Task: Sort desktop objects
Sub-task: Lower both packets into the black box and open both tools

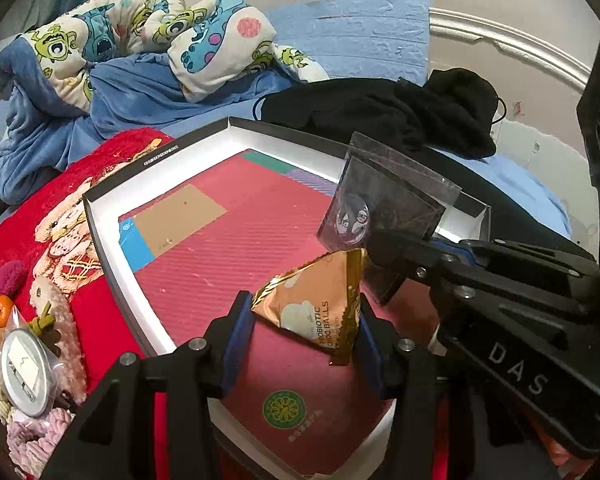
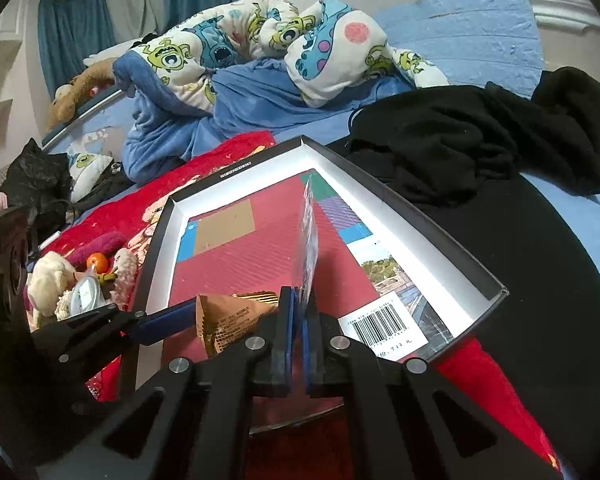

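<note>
My left gripper (image 1: 300,320) is shut on a gold triangular snack packet (image 1: 320,308) marked "probiotic choc balls", held above the open black-and-white box (image 1: 100,216). The packet also shows in the right wrist view (image 2: 228,320). My right gripper (image 2: 299,320) is shut on a clear sleeve with a round badge (image 1: 356,220), held upright over the box (image 2: 380,200); the sleeve is edge-on in the right wrist view (image 2: 310,236). The right gripper shows in the left wrist view (image 1: 400,252), close to the right of the packet.
A red-covered book (image 1: 240,220) lies in the box. A red blanket (image 1: 60,208) lies under it. At the left are a bagged round badge (image 1: 22,372), an orange (image 1: 1,307) and plush items. Black clothes (image 2: 480,136) and a patterned quilt (image 2: 240,48) lie behind.
</note>
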Demonstrator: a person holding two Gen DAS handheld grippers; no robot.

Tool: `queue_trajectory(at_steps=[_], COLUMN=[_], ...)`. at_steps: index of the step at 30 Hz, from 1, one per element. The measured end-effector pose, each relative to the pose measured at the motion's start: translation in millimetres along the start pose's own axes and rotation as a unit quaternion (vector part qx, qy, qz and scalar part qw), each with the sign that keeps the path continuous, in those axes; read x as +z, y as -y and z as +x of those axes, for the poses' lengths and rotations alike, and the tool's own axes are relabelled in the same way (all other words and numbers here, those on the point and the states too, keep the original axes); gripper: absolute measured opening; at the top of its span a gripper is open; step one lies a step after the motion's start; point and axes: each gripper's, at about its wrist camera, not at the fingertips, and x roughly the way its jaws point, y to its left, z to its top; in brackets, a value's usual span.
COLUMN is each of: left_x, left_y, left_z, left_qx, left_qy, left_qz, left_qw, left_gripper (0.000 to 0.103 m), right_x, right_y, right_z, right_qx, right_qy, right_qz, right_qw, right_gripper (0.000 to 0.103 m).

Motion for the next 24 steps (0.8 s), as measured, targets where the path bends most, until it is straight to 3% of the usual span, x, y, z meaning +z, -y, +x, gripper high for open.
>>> queue_trajectory(at_steps=[7, 12, 16, 18, 21, 22, 23, 24], left_x=[-1.9, -3.9, -6.0, -7.5, -8.3, -9.0, -9.2, -10.0], left_y=[0.2, 1.6, 3.6, 0.0, -0.7, -0.4, 0.6, 1.3], left_z=[-1.1, -5.4, -14.4, -18.2, -23.4, -25.9, -28.1, -30.0], left_qx=[-0.002, -0.006, 0.048, 0.063, 0.050, 0.046, 0.047, 0.048], left_qy=[0.007, 0.020, 0.043, 0.053, 0.063, 0.068, 0.073, 0.077], left_qz=[0.001, 0.006, 0.006, -0.001, 0.001, 0.005, 0.009, 0.012], left_qw=[1.0000, 0.9998, 0.9979, 0.9966, 0.9968, 0.9966, 0.9962, 0.9958], left_gripper=[0.053, 0.059, 0.071, 0.084, 0.103, 0.103, 0.103, 0.103], right_x=[-4.6, -7.7, -9.6, -10.5, -10.5, -11.1, -11.3, -11.5], right_y=[2.1, -8.9, -11.0, -14.3, -15.0, -14.0, -13.2, -13.0], right_z=[-4.1, -6.4, -10.4, -13.9, -19.9, -22.7, -24.4, -26.5], right_qx=[0.008, -0.005, -0.012, -0.022, -0.021, -0.020, -0.023, -0.026], right_qy=[0.020, 0.032, 0.046, 0.057, 0.074, 0.081, 0.086, 0.091], right_qz=[0.001, -0.023, -0.029, -0.036, -0.038, -0.036, -0.034, -0.033], right_qw=[1.000, 0.999, 0.998, 0.997, 0.996, 0.996, 0.995, 0.995], right_gripper=[0.002, 0.013, 0.020, 0.046, 0.070, 0.078, 0.097, 0.103])
